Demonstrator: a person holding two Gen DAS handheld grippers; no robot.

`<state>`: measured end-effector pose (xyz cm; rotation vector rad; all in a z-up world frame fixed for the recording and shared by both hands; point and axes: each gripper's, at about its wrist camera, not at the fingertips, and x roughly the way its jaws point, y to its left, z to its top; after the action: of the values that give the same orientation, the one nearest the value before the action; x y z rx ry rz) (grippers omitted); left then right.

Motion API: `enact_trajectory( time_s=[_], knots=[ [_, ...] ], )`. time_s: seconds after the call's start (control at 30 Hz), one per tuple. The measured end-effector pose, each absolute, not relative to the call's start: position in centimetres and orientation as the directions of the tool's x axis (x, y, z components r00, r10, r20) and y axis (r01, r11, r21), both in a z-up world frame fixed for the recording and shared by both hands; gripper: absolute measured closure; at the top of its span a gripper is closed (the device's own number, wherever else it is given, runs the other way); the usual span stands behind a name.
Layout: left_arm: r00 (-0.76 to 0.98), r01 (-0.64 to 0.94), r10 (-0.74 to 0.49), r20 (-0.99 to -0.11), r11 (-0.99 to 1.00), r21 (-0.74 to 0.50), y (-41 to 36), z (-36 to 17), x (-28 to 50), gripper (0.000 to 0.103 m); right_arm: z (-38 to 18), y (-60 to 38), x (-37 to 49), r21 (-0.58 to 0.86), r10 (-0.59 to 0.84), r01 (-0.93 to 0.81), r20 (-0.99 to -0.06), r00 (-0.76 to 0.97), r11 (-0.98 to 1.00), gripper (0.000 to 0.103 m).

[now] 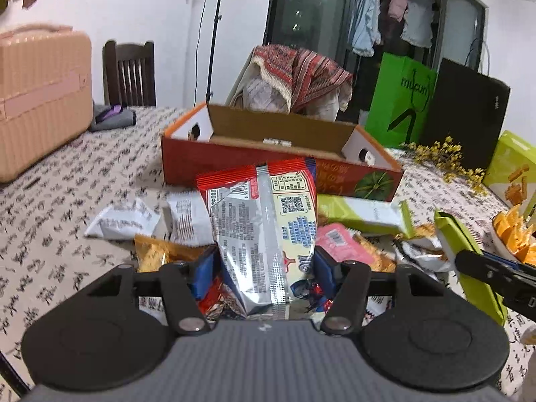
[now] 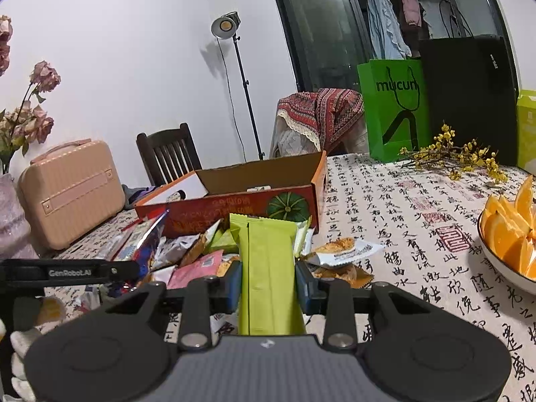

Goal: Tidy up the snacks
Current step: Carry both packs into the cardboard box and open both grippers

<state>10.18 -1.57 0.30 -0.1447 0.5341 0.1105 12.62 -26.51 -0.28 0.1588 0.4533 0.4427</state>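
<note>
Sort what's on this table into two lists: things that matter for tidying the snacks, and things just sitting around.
For the job:
- red and silver packet in the left tongs
- green packet in the right tongs
- loose snack pile
- open cardboard box

Just lying about:
- pink case
- bowl of orange slices
- green bag
- yellow flower sprig

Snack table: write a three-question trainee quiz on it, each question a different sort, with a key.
1. True or false: the left claw is shut on a red and silver snack packet.
2. The right claw is shut on: A) an orange slice B) a green snack packet C) a yellow flower sprig.
3. Fill in: the cardboard box behind the snack pile shows a printed green ____ on its front.

Key: 1 true; 2 B; 3 pumpkin.
</note>
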Motion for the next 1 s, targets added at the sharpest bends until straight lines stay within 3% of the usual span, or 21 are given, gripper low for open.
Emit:
enact_trajectory(
  time_s=[0.6,1.0],
  knots=[
    [0.925,-0.106,0.07,-0.374,0.991,-0.076,-0.9,6.7,12.5,0.042,5.0,-23.4,16.9,0.211,0.449,-0.4,-0.297,0.843,0.892,0.07],
    [0.92,-0.116,0.068,-0.385,0.988,-0.102,0.1,9.0,19.7,0.042,7.7,-19.6,24.7,0.206,0.439,-0.392,-0.305,0.845,0.897,0.07]
  ],
)
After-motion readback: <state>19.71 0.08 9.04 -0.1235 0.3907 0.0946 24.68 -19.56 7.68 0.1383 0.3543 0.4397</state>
